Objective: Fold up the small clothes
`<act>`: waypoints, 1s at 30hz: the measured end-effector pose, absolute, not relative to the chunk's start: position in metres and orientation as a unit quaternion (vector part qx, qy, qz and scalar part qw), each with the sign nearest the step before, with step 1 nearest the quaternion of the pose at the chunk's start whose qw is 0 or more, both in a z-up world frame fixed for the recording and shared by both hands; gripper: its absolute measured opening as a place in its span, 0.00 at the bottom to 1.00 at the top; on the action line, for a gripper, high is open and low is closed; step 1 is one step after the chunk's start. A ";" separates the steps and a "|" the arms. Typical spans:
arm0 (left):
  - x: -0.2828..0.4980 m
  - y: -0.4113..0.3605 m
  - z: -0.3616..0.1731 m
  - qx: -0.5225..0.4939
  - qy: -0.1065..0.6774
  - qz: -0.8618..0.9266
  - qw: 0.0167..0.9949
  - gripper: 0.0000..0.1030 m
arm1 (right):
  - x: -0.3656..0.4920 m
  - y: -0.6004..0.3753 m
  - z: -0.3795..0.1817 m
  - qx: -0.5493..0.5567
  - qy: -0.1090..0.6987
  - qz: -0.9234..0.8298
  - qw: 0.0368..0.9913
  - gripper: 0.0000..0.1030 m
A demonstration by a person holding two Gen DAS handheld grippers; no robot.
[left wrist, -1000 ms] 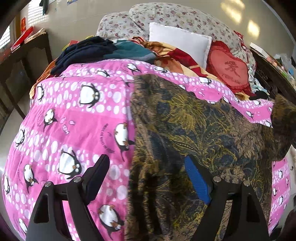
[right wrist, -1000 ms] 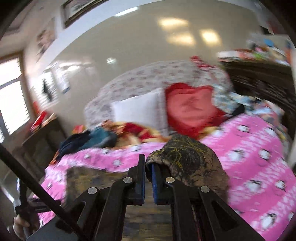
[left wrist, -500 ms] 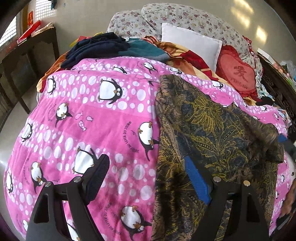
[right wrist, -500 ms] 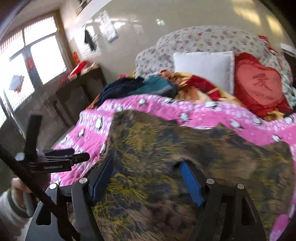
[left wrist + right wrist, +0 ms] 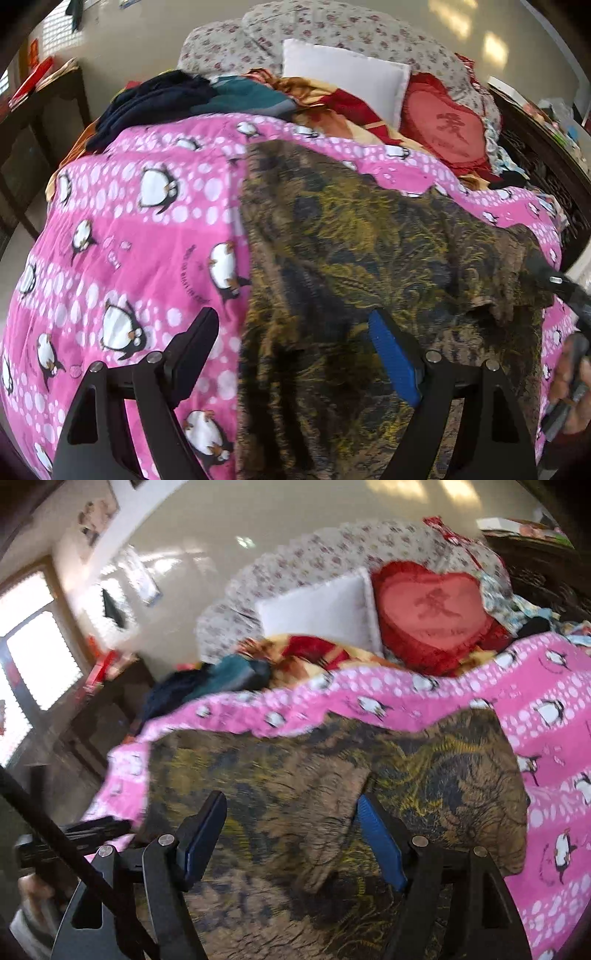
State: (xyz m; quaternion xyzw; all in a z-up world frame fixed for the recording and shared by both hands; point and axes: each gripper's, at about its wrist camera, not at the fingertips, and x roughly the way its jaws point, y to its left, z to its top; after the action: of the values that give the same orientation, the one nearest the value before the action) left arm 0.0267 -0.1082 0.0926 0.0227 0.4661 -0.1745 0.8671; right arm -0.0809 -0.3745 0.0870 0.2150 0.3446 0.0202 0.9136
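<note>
Hovering wide and empty, the left claw point(image 5: 293, 350) and right claw point(image 5: 288, 834) hang over the dark patterned garment point(image 5: 369, 240) on the pink penguin quilt point(image 5: 147, 221). Beyond lie piled clothes point(image 5: 177, 99), a white pillow point(image 5: 343, 77), a red heart cushion point(image 5: 447, 125).

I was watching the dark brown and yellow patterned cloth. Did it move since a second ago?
Yes. The dark brown and yellow patterned cloth was bunched up in the right gripper; now it lies lower, flat on the pink penguin blanket.

Left hand-held gripper point(image 5: 295, 347) wide apart; right hand-held gripper point(image 5: 291, 830) likewise
</note>
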 end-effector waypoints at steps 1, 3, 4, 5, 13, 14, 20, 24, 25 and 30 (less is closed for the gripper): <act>0.026 -0.112 0.095 0.023 0.464 -0.182 0.866 0.80 | -0.078 -0.375 0.082 0.211 0.351 0.008 0.912 0.73; 0.026 -0.115 0.097 0.021 0.462 -0.192 0.866 0.80 | -0.069 -0.376 0.071 0.217 0.360 0.001 0.907 0.54; 0.027 -0.116 0.098 0.019 0.461 -0.197 0.865 0.80 | -0.064 -0.375 0.067 0.220 0.368 0.004 0.903 0.27; 0.027 -0.116 0.098 0.018 0.460 -0.203 0.864 0.80 | -0.060 -0.374 0.064 0.224 0.373 0.011 0.900 0.13; 0.033 -0.113 0.093 -0.007 0.460 -0.234 0.856 0.83 | -0.036 -0.326 0.098 0.298 0.306 0.189 0.884 0.06; 0.034 -0.112 0.092 -0.009 0.462 -0.236 0.855 0.84 | -0.031 -0.318 0.100 0.319 0.297 0.229 0.870 0.06; 0.041 -0.109 0.089 -0.031 0.465 -0.255 0.847 0.89 | -0.040 -0.318 0.108 0.350 0.257 0.266 0.861 0.67; 0.045 -0.115 0.084 -0.040 0.476 -0.258 0.840 0.90 | -0.055 -0.349 0.101 0.366 0.249 0.229 0.867 0.67; 0.044 -0.117 0.084 -0.039 0.476 -0.259 0.840 0.90 | -0.056 -0.356 0.098 0.370 0.252 0.218 0.867 0.67; 0.031 -0.143 0.088 0.026 0.451 -0.272 0.850 0.90 | -0.050 -0.372 0.073 0.413 0.274 0.198 0.846 0.67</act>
State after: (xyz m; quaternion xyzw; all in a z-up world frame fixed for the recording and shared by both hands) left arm 0.0310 -0.1430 0.0883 0.0257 0.4513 -0.2720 0.8495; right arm -0.0497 -0.3725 0.0729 0.4126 0.2744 0.1980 0.8457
